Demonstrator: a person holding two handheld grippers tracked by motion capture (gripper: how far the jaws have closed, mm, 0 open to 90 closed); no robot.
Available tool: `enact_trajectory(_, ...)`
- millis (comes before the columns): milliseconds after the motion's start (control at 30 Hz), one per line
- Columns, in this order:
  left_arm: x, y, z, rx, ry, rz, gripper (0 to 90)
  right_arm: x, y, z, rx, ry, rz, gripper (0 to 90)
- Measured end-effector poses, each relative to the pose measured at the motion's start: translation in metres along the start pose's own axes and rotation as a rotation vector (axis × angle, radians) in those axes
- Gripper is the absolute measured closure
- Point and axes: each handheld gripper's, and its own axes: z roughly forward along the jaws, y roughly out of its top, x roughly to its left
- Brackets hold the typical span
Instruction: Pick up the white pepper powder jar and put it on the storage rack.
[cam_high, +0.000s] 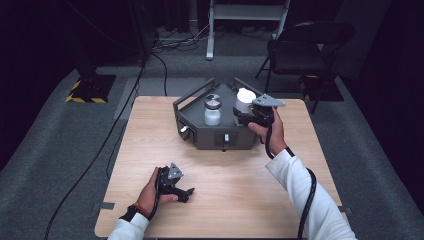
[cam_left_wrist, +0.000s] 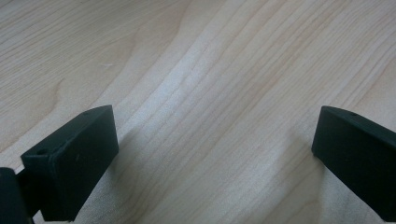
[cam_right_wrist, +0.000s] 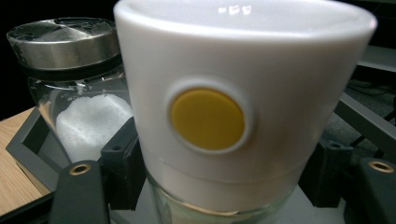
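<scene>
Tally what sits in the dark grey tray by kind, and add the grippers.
Glass jar with metal lid: 1
White-capped container with yellow button: 1
Grippers: 2, the left gripper open over the table, the right gripper shut on the white-capped container in the tray
Total: 4

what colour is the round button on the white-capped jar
Yellow button on the white cap, clearest in the right gripper view.

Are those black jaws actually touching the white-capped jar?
Touching. In the right gripper view, the right gripper's black jaws press against both sides of the white-capped jar, with no gap.
</scene>
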Motion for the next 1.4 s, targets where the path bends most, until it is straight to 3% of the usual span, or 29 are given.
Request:
enact_trajectory(500, 0.000, 0.000, 0.000, 0.000, 0.000, 0.000, 0.0, 0.001, 0.003, -0.002, 0.017, -0.018, -0.018, 14.3)
enact_trajectory(667, 0.000, 0.000, 0.000, 0.000, 0.000, 0.000, 0.0, 0.002, 0.008, -0.008, 0.041, -0.024, -0.063, 7.5)
enact_trajectory(1100, 0.001, 0.000, 0.000, -0.001, -0.002, 0.002, 0.0, 0.003, 0.013, -0.035, 0.050, -0.019, -0.121, 6.2)
enact_trajectory(1400, -0.001, -0.001, 0.000, -0.001, 0.004, -0.002, 0.0, 0.001, 0.008, -0.075, 0.006, 0.002, -0.152, 6.1)
